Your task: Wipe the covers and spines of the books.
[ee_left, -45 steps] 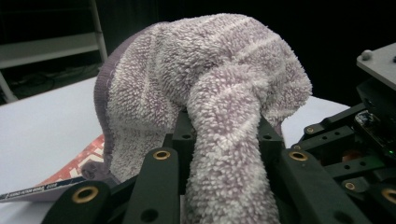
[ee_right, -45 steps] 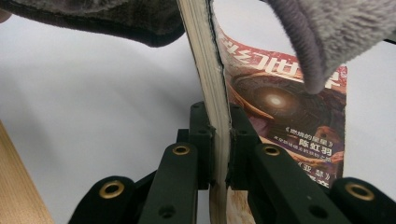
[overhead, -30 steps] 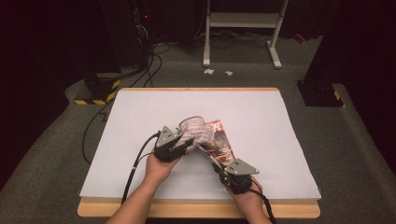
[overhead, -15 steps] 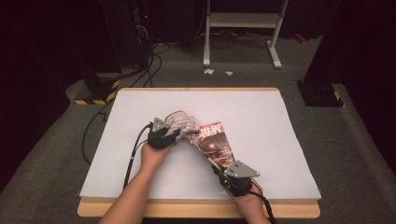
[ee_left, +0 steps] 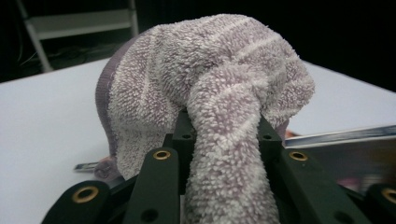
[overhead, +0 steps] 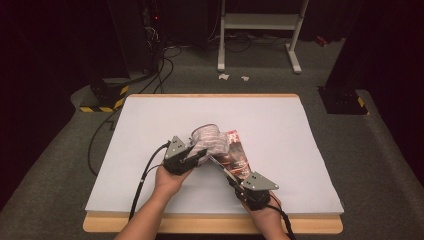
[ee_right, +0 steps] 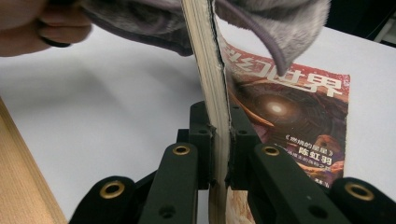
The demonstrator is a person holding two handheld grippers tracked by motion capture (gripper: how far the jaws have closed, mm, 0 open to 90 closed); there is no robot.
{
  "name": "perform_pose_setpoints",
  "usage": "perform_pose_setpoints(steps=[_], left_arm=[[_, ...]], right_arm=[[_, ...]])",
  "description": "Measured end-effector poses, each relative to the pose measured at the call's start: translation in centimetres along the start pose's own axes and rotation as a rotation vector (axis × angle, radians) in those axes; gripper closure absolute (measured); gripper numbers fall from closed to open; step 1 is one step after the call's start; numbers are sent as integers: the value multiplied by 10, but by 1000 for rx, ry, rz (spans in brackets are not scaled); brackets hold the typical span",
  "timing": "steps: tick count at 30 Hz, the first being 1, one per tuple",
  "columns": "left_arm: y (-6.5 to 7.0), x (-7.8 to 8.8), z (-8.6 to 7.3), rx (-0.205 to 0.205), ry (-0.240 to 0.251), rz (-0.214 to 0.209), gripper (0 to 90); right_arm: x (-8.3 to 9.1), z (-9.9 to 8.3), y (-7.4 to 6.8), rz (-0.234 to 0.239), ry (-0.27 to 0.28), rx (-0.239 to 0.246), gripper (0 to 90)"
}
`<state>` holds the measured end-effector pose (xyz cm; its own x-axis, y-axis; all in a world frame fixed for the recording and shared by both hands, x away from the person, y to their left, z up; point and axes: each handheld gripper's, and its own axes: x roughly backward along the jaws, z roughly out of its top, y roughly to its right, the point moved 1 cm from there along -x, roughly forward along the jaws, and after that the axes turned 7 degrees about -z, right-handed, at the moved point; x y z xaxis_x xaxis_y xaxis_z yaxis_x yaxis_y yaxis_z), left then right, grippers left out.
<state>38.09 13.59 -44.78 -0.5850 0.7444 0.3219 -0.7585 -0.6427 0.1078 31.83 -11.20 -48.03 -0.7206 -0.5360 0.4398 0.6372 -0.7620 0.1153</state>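
Table [overhead: 280,130] brightly lit, surroundings dark (close views slightly soft).

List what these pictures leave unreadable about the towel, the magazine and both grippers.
- High view: the striped lilac terry towel covers the upper part of the glossy red-covered magazine.
- Left gripper view: the towel bunched in the left gripper hides the jaw pads.
- Right gripper view: the right gripper clamps the magazine's edge; the cover's lower part is cut off by its jaws.
- High view: the cover print is too small to read.
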Motion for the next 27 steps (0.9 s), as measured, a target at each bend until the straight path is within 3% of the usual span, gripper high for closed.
perform_pose_setpoints(steps=[7,12,17,27], left_arm=[[39,13,11,-61,36,-54,693],[56,18,15,-97,53,-66,692],[63,19,16,-113,63,-52,692],[64,13,13,-126,71,-14,690]], right_arm=[[1,1,0,-8,3,5,840],[1,1,-1,-10,4,7,840],[1,1,-1,-10,5,3,841],[0,2,0,-6,0,-14,841]])
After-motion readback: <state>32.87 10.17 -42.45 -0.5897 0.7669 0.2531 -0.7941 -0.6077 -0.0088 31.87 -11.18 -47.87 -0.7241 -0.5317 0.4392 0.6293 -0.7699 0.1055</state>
